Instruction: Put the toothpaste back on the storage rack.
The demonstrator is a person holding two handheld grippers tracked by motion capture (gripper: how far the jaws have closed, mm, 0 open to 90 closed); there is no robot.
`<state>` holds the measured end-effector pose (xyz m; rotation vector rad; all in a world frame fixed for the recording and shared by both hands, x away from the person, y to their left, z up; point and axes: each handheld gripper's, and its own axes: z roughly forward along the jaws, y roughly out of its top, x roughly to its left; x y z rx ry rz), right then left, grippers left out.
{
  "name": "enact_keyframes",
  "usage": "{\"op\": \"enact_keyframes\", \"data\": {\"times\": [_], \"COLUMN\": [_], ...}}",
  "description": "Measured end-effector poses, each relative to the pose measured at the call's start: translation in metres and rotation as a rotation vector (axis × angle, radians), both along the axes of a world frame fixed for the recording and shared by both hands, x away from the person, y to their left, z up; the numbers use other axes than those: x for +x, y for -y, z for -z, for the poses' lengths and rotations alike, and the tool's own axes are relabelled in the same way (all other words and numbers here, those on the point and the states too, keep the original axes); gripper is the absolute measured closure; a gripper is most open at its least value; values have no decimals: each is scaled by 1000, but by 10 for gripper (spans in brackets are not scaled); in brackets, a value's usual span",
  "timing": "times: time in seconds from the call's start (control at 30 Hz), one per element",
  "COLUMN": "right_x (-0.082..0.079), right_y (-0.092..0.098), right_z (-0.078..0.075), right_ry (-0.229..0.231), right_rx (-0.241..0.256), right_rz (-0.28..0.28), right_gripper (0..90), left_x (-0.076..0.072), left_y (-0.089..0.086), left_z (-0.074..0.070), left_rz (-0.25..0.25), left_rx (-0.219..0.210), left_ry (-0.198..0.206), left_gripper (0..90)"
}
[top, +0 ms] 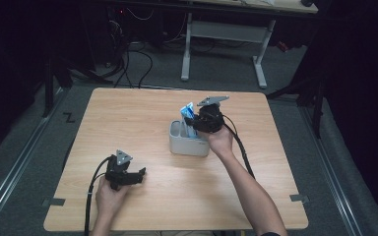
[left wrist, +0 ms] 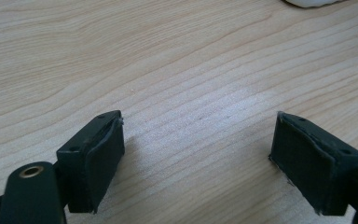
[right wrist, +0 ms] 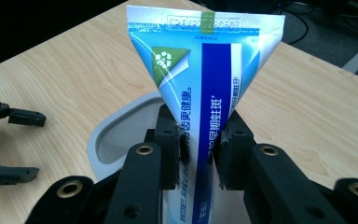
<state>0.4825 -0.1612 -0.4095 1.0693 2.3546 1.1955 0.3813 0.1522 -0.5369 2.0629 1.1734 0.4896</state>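
A blue and white toothpaste tube stands crimped end up, its lower part inside a light grey holder cup. My right gripper is shut on the tube's middle, over the cup. In the high view the tube pokes out of the grey cup at the table's middle, with the right gripper on it. My left gripper rests low near the front left of the table, open, nothing between its pads. Bare wood lies under it.
The wooden table holds nothing else around the cup. Behind it stand a white desk frame and cables on the dark floor. The cup's rim peeks in at the top of the left gripper view.
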Motion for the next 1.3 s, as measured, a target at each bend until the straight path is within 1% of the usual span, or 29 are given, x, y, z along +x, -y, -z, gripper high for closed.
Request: {"op": "enact_keyframes", "data": {"times": [0.1,0.27,0.53,0.63,0.7,0.73,0.77,0.8,0.87,0.93,0.97,1.03,1.1,1.17,1.2,1.3], "right_x": [0,1,1,2,3,4,3,3,2,0,0,-3,-4,-7,-8,-11], "right_y": [0,-2,-3,-2,-1,0,0,0,1,3,3,7,8,13,15,19], "right_z": [0,0,2,2,3,3,2,2,0,-3,-3,-8,-10,-15,-16,-21], "right_ry": [4,-4,-16,-31,-52,-53,-49,-49,-50,-37,-37,-26,-19,-6,-1,14], "right_rx": [4,-3,9,20,41,41,42,42,50,49,49,65,62,71,78,78], "right_rz": [-4,-2,3,5,5,2,6,6,6,12,12,17,18,25,27,36], "right_gripper": [727,721,708,693,674,650,620,620,590,552,552,527,524,516,519,528], "left_x": [0,0,0,0,0,0,0,0,0,0,0,0,0,0,0,0], "left_y": [0,0,0,0,0,0,0,0,0,0,0,0,0,0,0,0], "left_z": [0,0,0,0,0,0,0,0,0,0,0,0,0,0,0,0], "left_rz": [0,0,0,0,0,0,1,1,0,0,0,0,0,1,1,1], "left_rx": [0,0,0,0,0,0,1,1,0,0,0,0,0,2,2,1], "left_ry": [0,0,0,0,0,0,-1,-1,-1,0,0,0,0,0,0,0], "left_gripper": [175,175,176,175,176,175,176,176,176,176,175,176,176,176,175,176]}}
